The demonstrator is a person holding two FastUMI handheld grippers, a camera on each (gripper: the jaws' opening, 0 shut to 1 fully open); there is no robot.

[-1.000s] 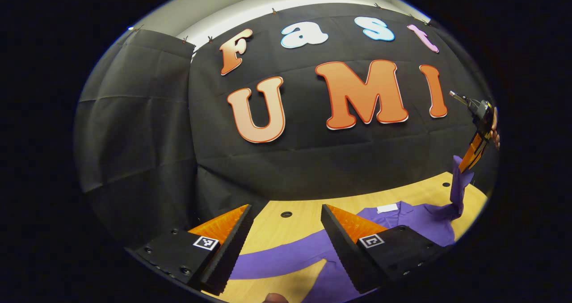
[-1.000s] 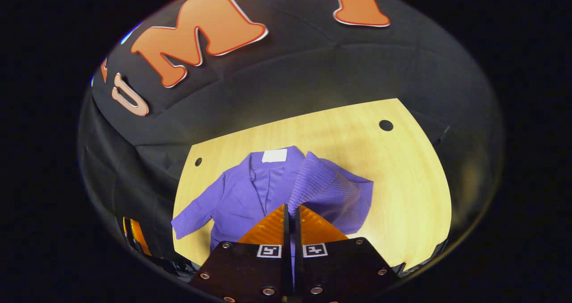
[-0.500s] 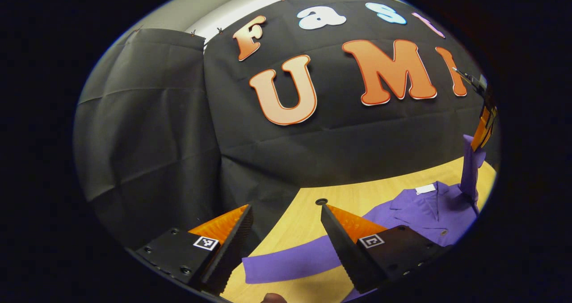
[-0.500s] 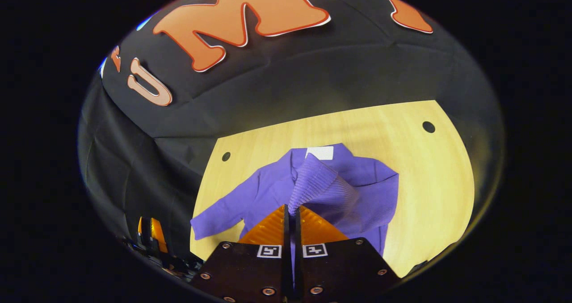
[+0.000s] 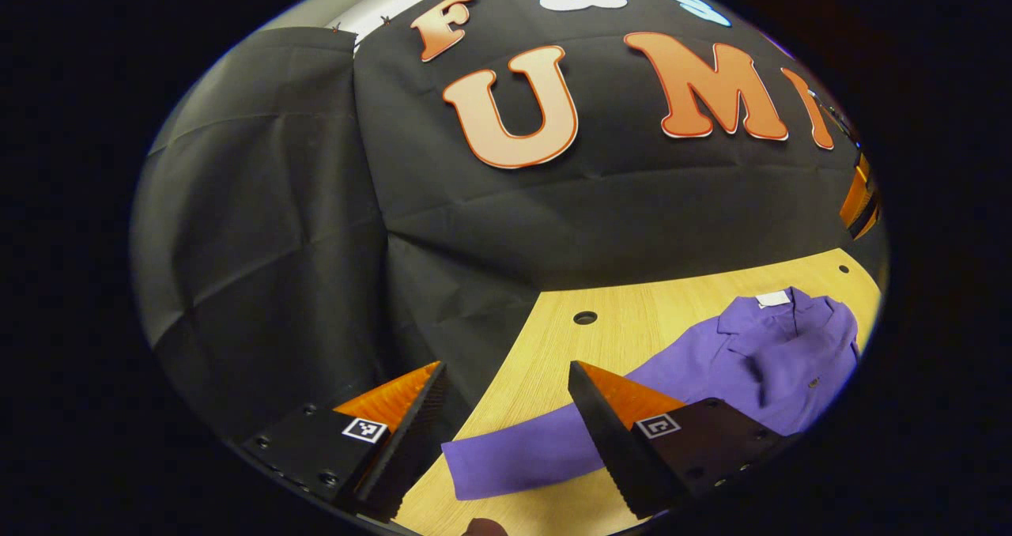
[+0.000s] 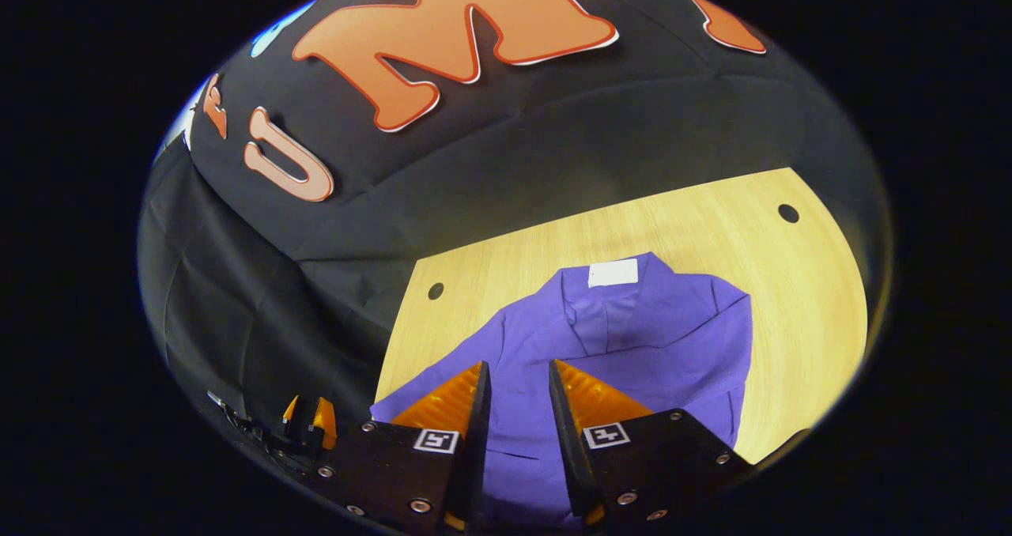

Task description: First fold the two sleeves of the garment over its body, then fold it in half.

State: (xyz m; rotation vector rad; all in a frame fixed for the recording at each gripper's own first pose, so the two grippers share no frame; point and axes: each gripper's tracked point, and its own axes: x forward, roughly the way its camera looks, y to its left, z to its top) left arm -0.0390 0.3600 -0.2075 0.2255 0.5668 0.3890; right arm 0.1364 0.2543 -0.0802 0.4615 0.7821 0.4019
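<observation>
The purple garment lies flat on the yellow desk. One sleeve is folded over its body. The other sleeve sticks out toward 7 o'clock in the left gripper view, between the wide-open left tool. The right tool is a little open above the garment, holding nothing.

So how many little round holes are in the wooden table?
2 in the light wooden table: one small dark round hole near the far left corner, another round hole near the far right corner, either side of the purple shirt. The shirt could hide more.
</observation>
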